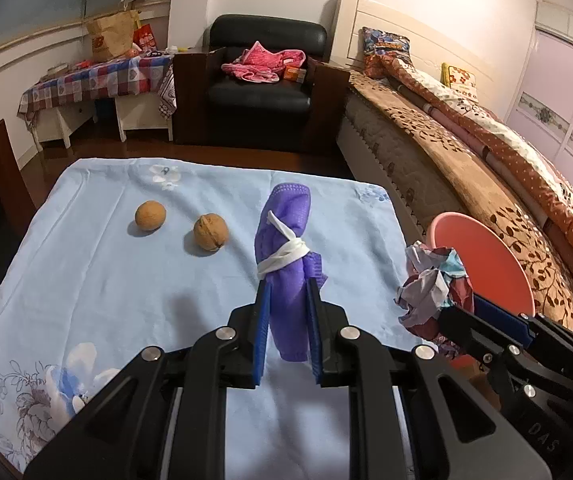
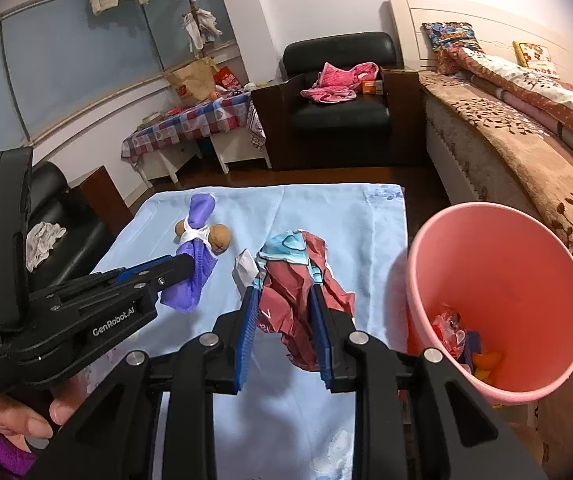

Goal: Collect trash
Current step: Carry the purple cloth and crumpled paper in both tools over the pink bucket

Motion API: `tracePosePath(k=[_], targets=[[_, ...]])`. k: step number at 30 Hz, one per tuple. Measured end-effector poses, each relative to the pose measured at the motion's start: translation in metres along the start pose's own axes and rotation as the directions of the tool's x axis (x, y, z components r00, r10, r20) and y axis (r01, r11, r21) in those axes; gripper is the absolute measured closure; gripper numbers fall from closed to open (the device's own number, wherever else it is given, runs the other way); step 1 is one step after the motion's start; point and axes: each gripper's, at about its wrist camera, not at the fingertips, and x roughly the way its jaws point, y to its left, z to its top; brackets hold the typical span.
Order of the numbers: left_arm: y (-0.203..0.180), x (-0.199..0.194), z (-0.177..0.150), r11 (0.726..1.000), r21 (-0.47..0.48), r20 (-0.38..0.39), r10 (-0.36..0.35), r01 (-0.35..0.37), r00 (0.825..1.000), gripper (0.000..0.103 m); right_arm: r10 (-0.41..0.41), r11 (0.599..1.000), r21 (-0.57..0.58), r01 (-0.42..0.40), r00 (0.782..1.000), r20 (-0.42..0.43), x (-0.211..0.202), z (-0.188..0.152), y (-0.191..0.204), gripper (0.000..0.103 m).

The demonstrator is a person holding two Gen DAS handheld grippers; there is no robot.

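Observation:
My left gripper (image 1: 289, 285) is shut on a rolled purple face mask (image 1: 286, 232) tied with its white strap, held above the light blue cloth (image 1: 106, 272); the mask also shows in the right wrist view (image 2: 196, 256). My right gripper (image 2: 283, 285) is shut on a crumpled red, white and blue wrapper (image 2: 298, 292), held above the cloth beside the pink bin (image 2: 498, 264). The wrapper (image 1: 434, 284) and bin (image 1: 486, 256) show at the right of the left wrist view. Two walnuts (image 1: 210, 232) (image 1: 150, 216) lie on the cloth.
The bin holds some red and yellow trash (image 2: 462, 340). A bed with a brown blanket (image 1: 466, 152) runs along the right. A black armchair (image 1: 262, 80) and a checkered side table (image 1: 98, 80) stand beyond the cloth.

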Motion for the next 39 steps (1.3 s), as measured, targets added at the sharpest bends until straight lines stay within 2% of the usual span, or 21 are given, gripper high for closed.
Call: tracePosePath(k=[15, 39], targets=[[-0.039, 0.0, 0.006, 0.996, 0.089, 0.02, 0.0, -0.002, 1.0, 0.086, -0.047, 0.995, 0.088, 0.043, 0.998, 0.036, -0.016, -0.003, -0.036, 0.077], [-0.118, 0.023, 0.026, 0.975, 0.209, 0.03, -0.084, 0.076, 0.996, 0.086, -0.175, 0.953, 0.26, 0.152, 0.982, 0.067, -0.038, -0.007, -0.118, 0.077]])
